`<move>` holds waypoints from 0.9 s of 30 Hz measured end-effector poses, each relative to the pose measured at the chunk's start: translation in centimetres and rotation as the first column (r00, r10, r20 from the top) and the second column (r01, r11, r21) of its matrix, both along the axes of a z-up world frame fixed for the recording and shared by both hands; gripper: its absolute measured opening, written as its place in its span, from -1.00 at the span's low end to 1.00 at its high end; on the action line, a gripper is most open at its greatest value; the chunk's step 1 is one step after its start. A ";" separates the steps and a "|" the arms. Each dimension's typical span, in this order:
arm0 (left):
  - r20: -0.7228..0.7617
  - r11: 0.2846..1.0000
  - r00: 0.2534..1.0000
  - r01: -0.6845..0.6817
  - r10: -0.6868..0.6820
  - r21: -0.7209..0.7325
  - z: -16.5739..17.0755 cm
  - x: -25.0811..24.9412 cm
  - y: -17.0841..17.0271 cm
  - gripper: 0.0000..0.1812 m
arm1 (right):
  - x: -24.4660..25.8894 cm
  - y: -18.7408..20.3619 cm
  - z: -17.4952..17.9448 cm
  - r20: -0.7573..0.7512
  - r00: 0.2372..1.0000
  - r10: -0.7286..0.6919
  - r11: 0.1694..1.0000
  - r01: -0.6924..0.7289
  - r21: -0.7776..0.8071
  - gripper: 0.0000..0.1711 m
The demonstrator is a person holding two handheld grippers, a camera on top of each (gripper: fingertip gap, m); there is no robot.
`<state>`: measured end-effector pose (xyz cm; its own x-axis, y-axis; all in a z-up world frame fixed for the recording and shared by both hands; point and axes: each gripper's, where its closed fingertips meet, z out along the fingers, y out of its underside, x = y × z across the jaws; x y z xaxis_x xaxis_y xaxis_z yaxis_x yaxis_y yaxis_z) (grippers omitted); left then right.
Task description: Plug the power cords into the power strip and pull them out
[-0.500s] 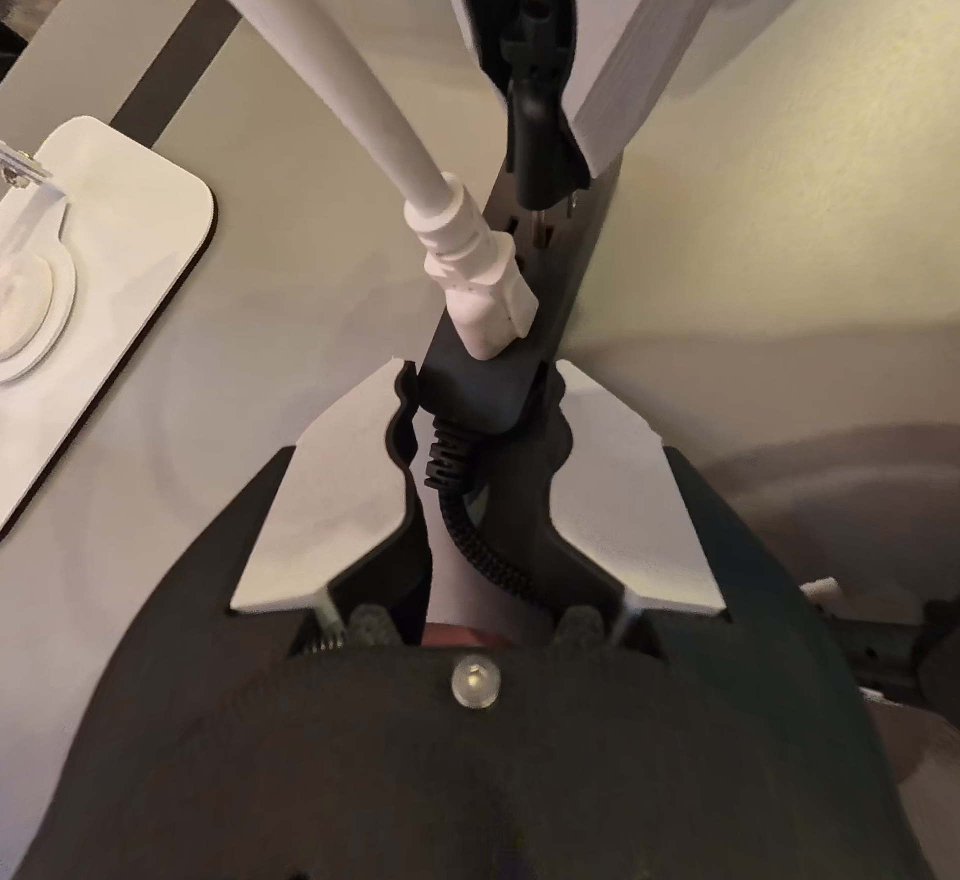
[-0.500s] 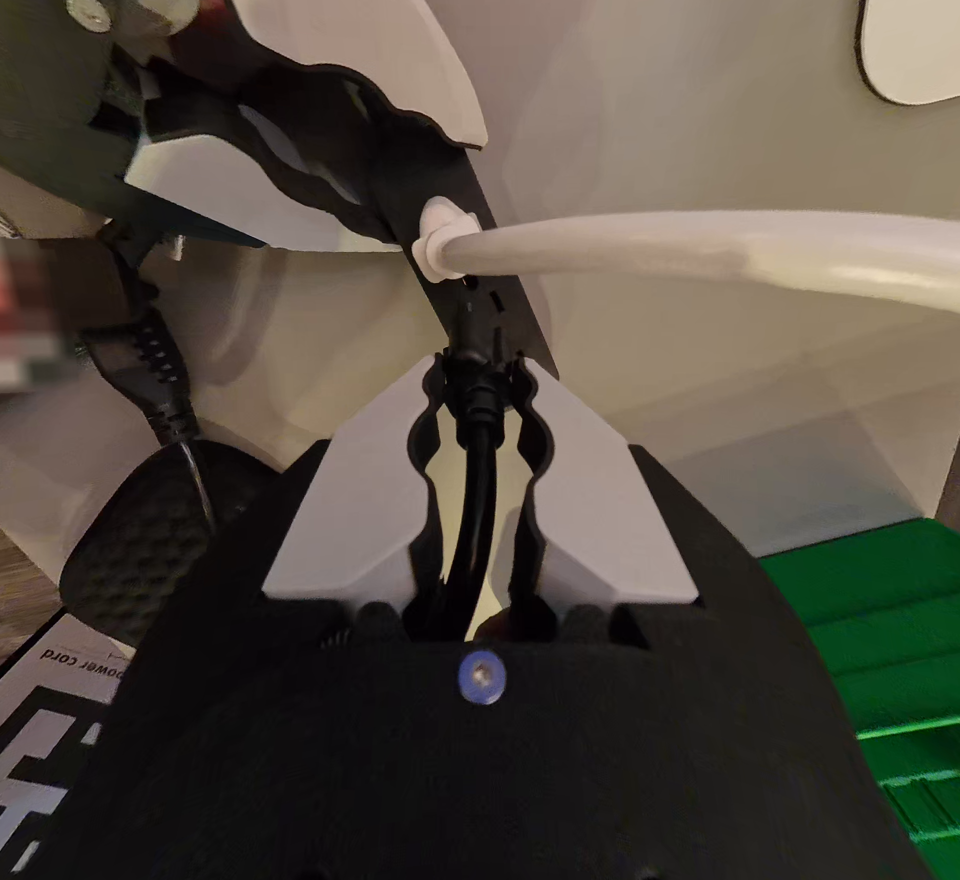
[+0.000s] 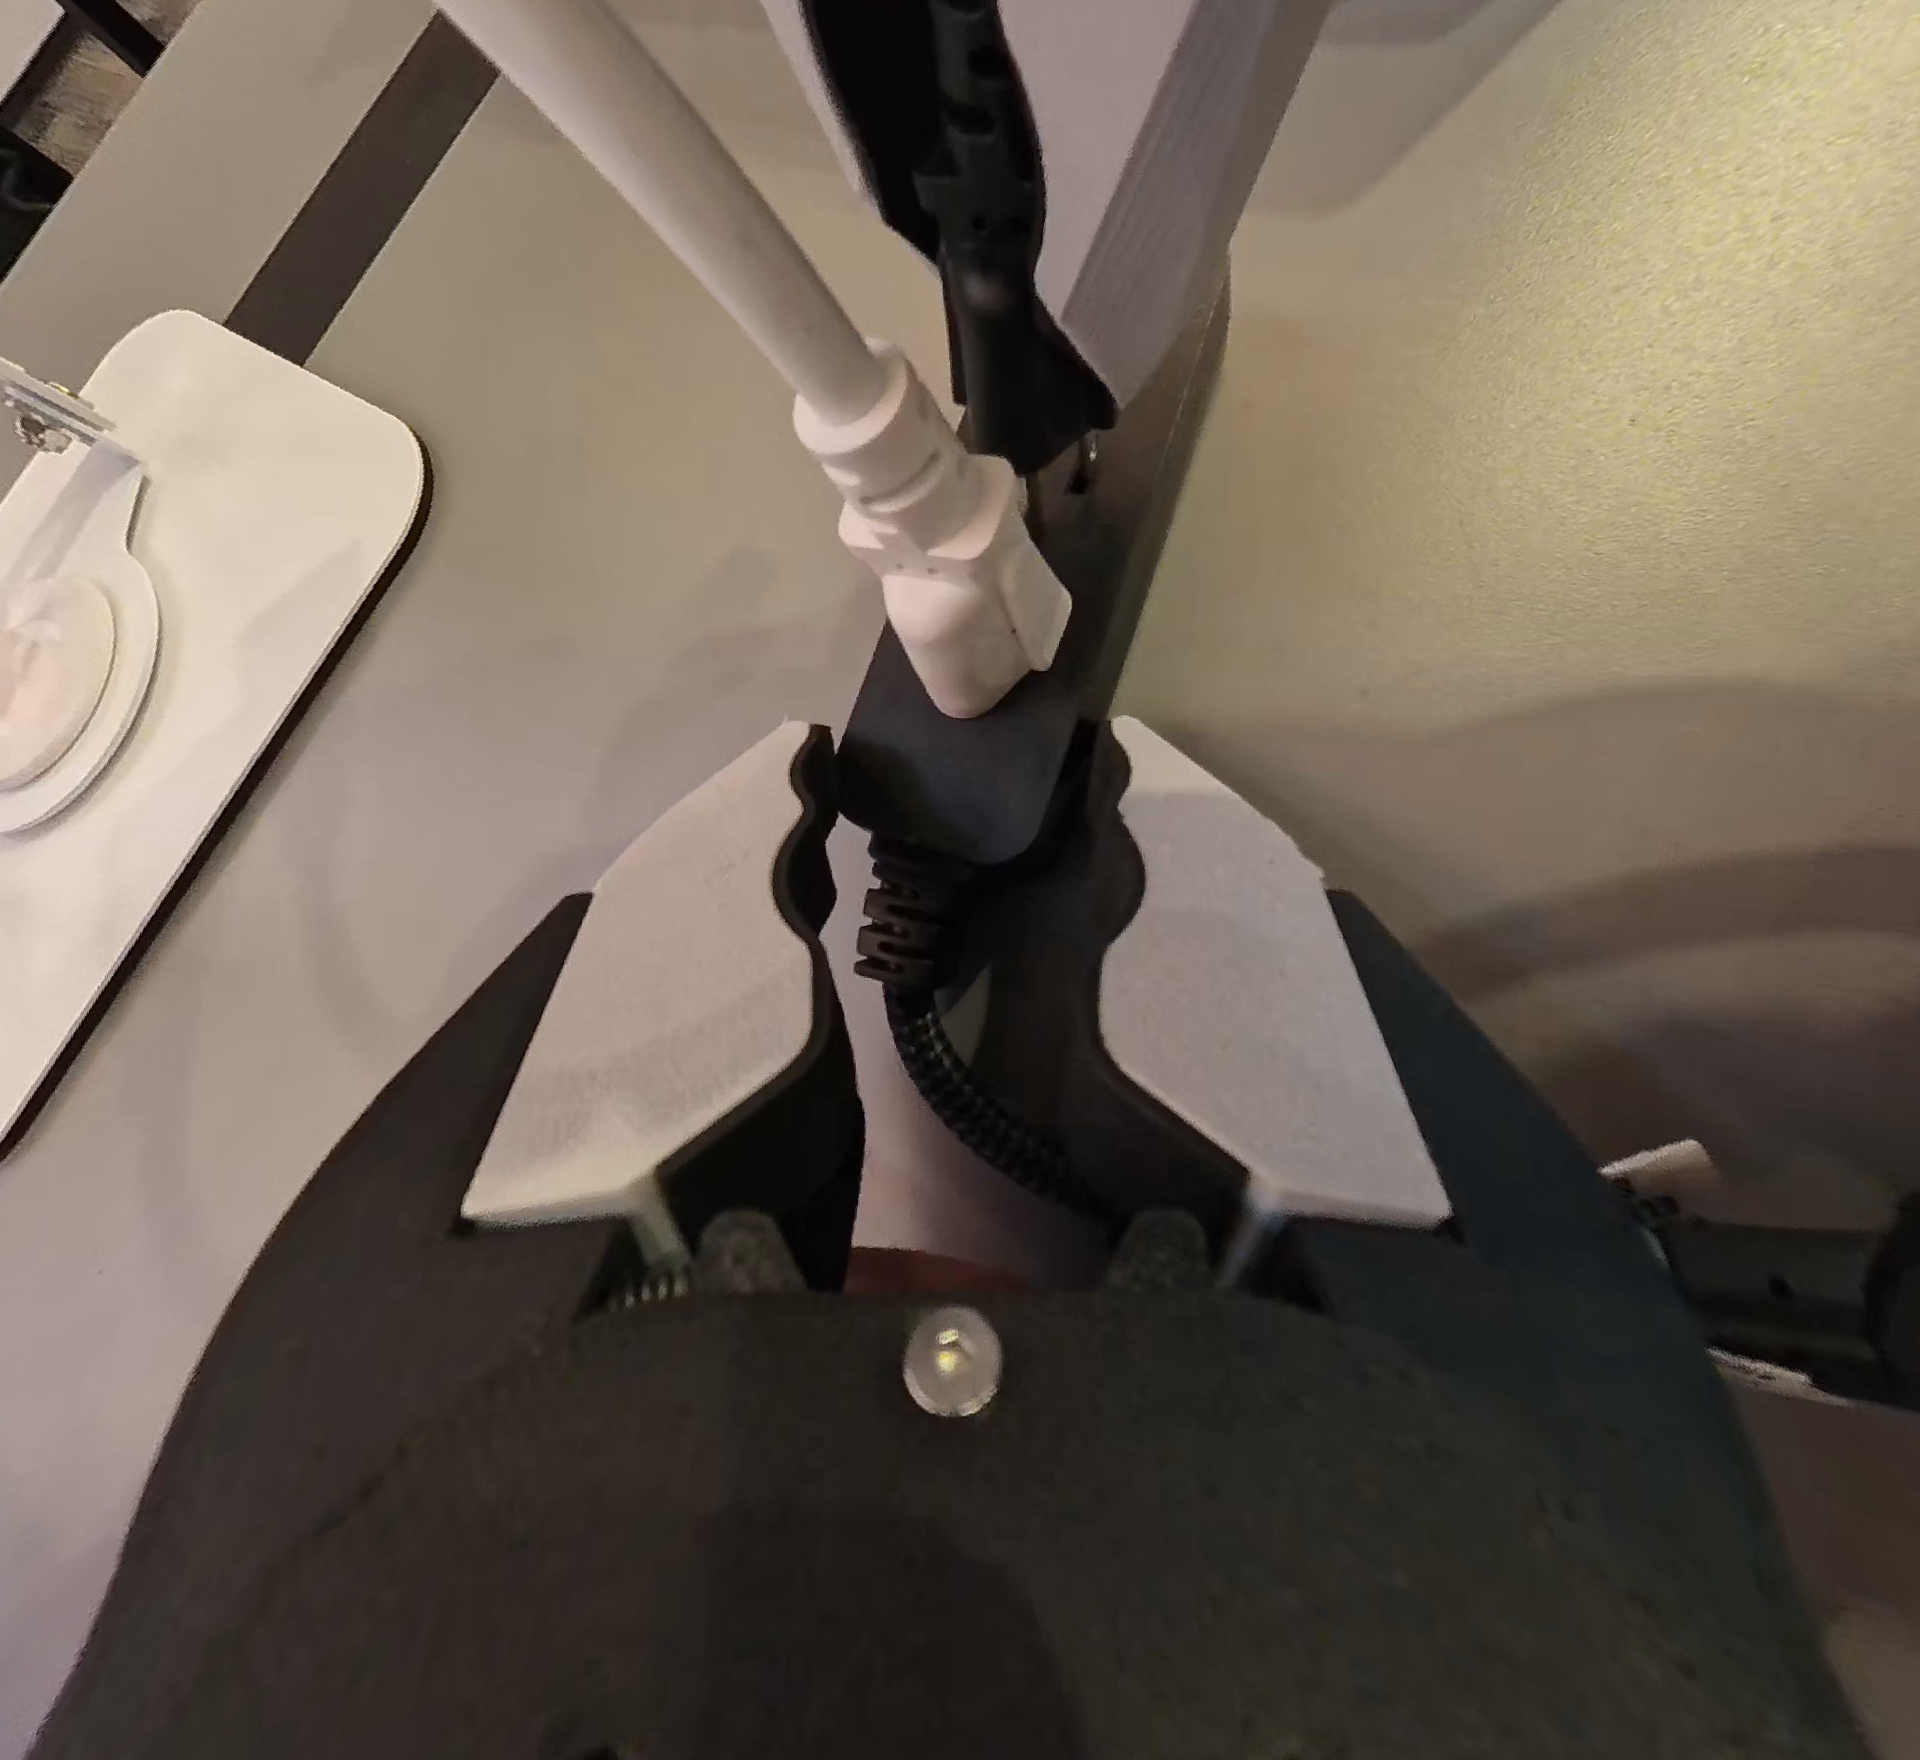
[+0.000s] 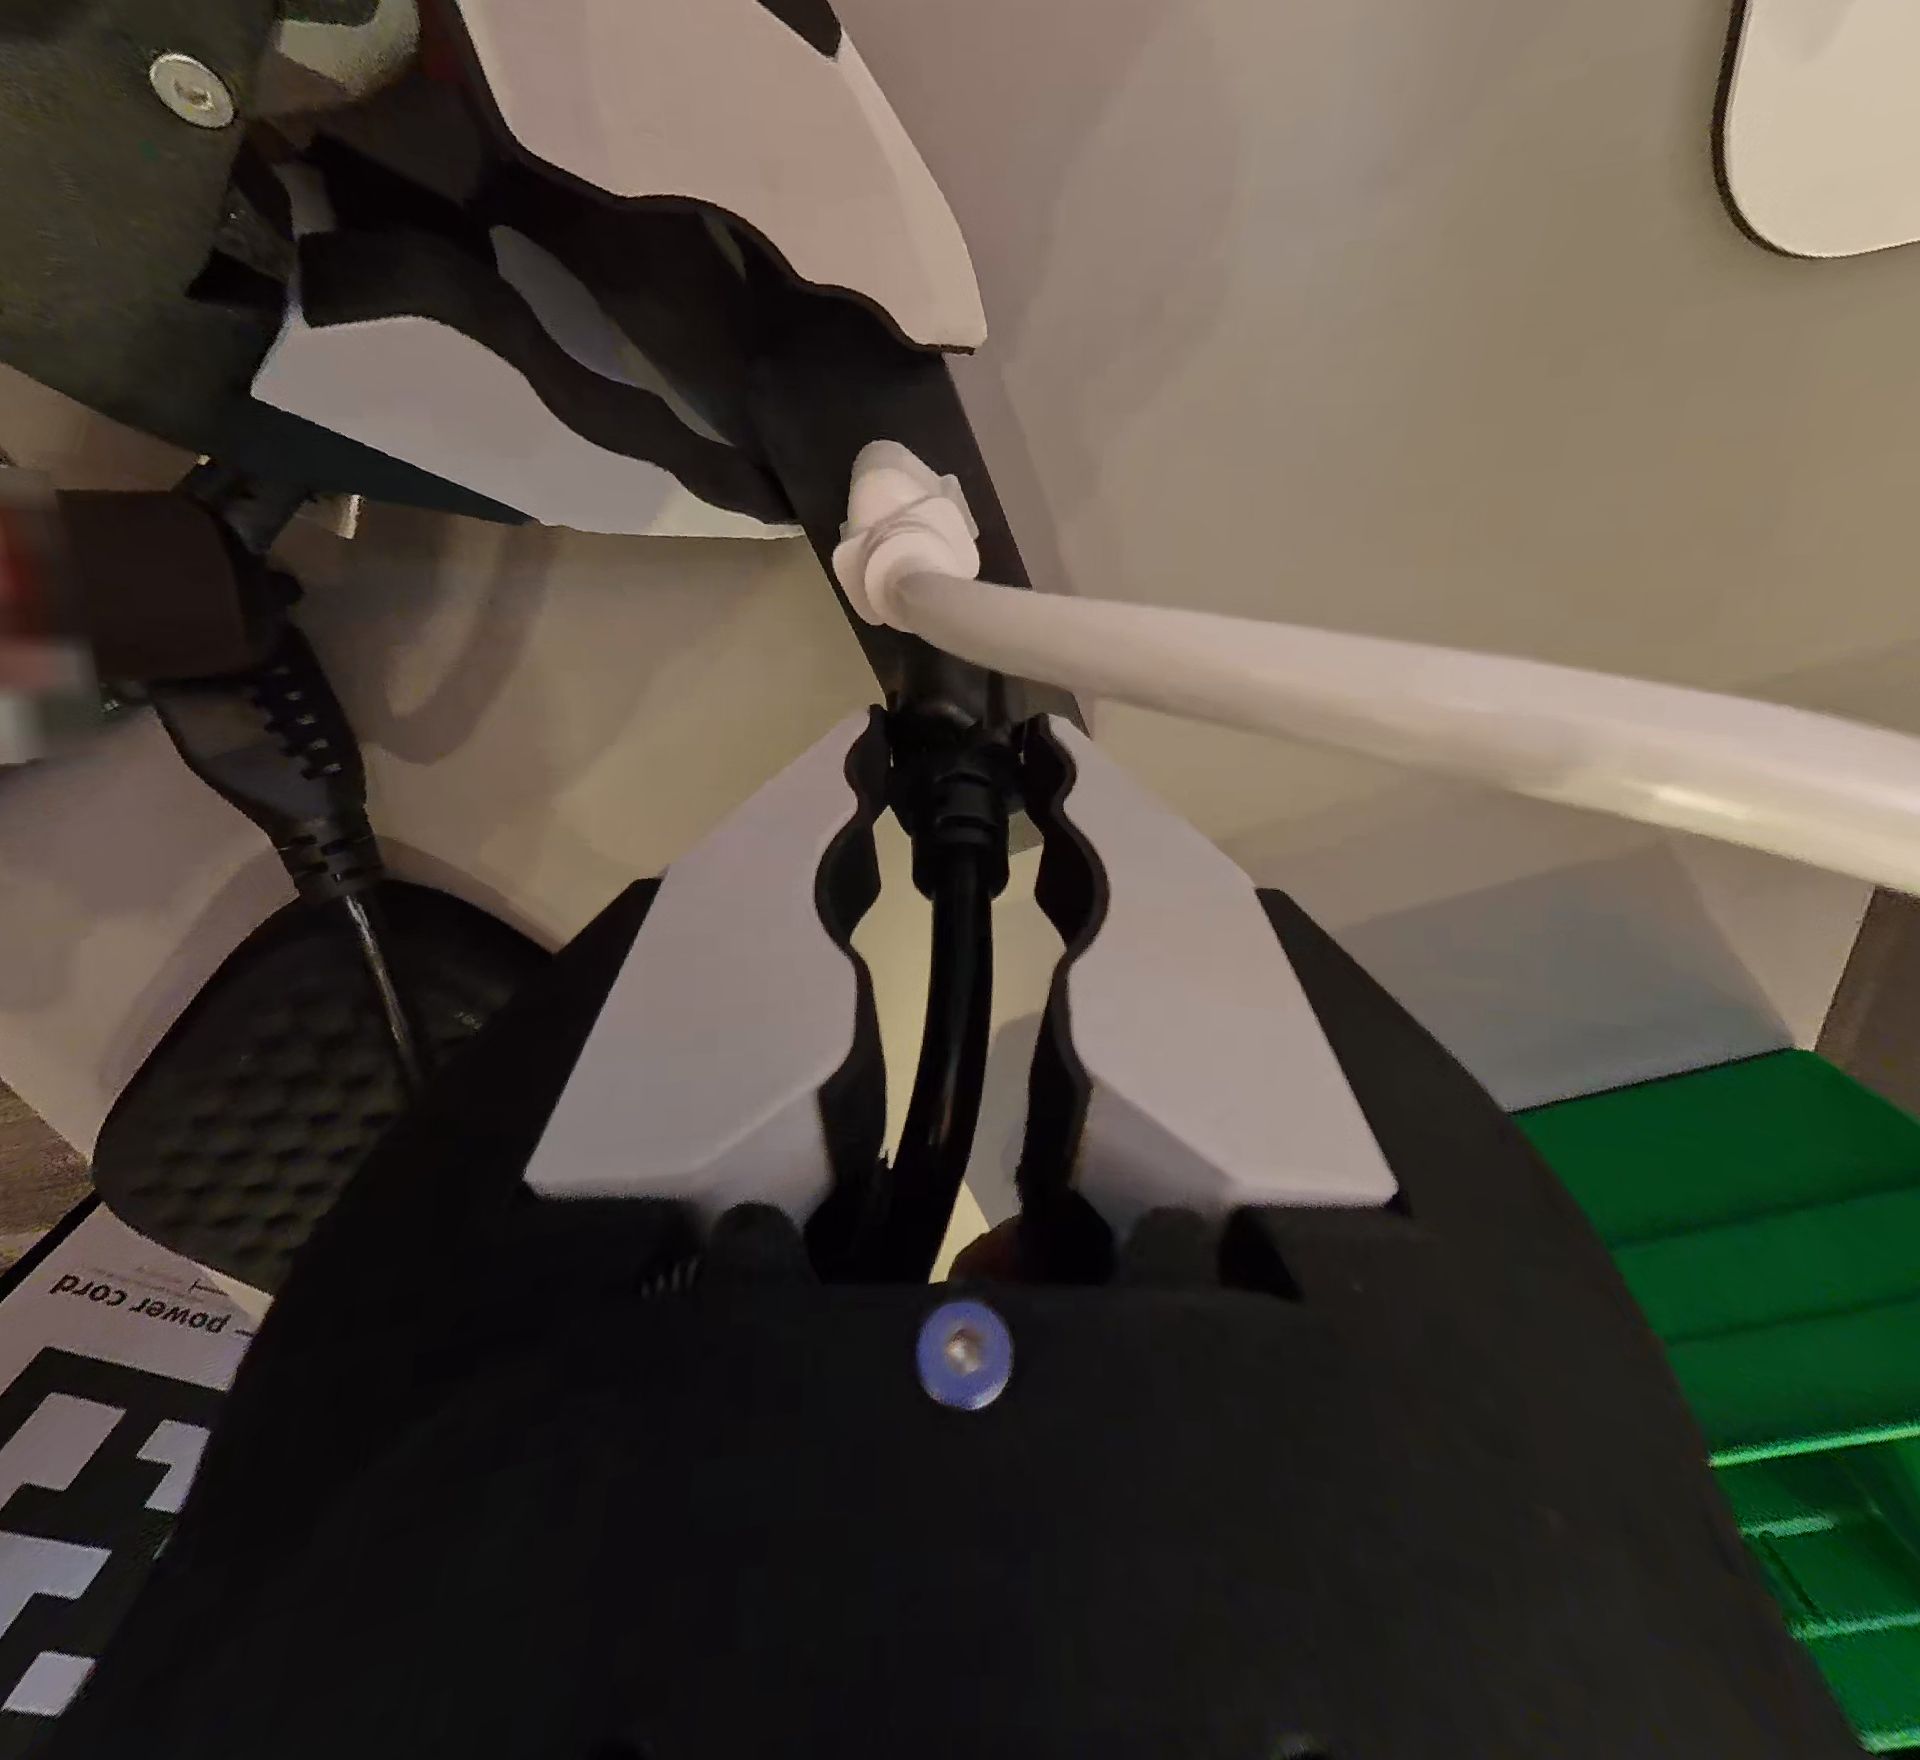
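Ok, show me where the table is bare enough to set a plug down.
Bare table lies right of the strip, and between the strip and the white board. Crowded along the strip: white plug, black plug and both tools.

Left hand-held gripper (image 3: 961, 775) and right hand-held gripper (image 4: 961, 765) both clamped, facing each other.

Right tool (image 4: 961, 754) clamping black plug (image 4: 951, 780), at power strip (image 4: 935, 422), white plug (image 4: 899, 515) seated
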<state>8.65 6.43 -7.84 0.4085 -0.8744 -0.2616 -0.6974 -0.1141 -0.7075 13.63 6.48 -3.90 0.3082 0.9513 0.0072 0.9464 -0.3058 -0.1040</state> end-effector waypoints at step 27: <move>0.002 0.999 0.999 0.034 -0.034 0.001 0.2 0.3 -0.1 -0.49 | 0.0 -0.2 -0.7 0.013 0.998 0.058 0.998 -0.058 0.017 -0.72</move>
<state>8.97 6.31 -7.66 0.3787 -0.8878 -0.2615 -0.6994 -0.0895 -0.7091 13.67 6.28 -4.64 0.2521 0.9673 0.0275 0.9638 -0.2484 -0.0968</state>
